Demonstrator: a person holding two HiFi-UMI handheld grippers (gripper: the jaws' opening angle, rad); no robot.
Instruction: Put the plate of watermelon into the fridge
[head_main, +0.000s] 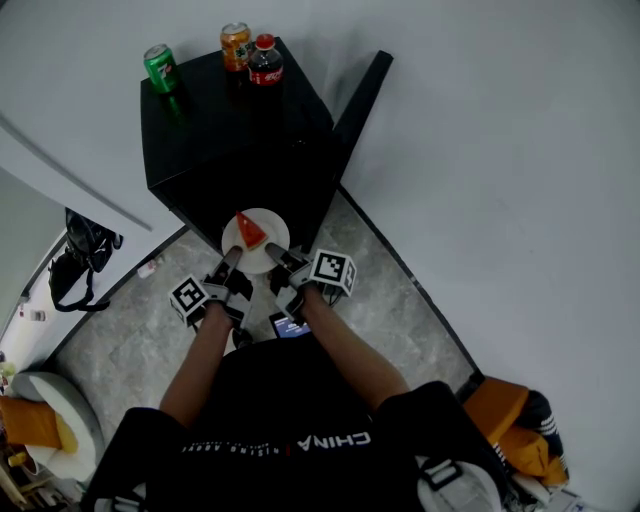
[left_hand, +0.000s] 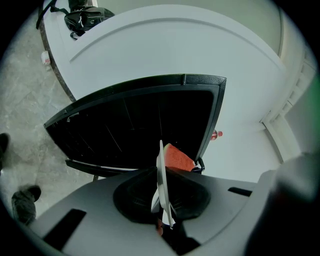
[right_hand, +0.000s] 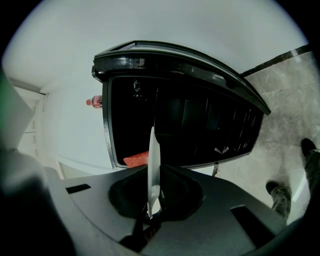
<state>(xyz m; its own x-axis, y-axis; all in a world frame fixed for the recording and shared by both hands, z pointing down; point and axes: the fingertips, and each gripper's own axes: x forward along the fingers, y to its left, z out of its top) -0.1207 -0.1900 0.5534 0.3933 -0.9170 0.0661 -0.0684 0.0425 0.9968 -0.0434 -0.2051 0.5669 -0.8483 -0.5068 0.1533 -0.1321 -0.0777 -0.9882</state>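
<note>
A white plate (head_main: 262, 243) carries a red watermelon wedge (head_main: 250, 230) and hangs level just in front of the black fridge (head_main: 230, 140), whose door (head_main: 358, 95) stands open at the right. My left gripper (head_main: 231, 258) is shut on the plate's near left rim. My right gripper (head_main: 276, 252) is shut on its near right rim. The left gripper view has the plate (left_hand: 161, 175) edge-on between the jaws, the wedge (left_hand: 178, 158) beyond it and the dark fridge interior (left_hand: 135, 130) behind. In the right gripper view the plate (right_hand: 152, 165) is also edge-on, with the wedge (right_hand: 136, 160) to its left.
On top of the fridge stand a green can (head_main: 160, 68), an orange can (head_main: 236, 46) and a cola bottle (head_main: 265, 62). A black bag (head_main: 82, 255) lies on the floor at the left. White walls flank the fridge. An orange bundle (head_main: 510, 420) sits at the lower right.
</note>
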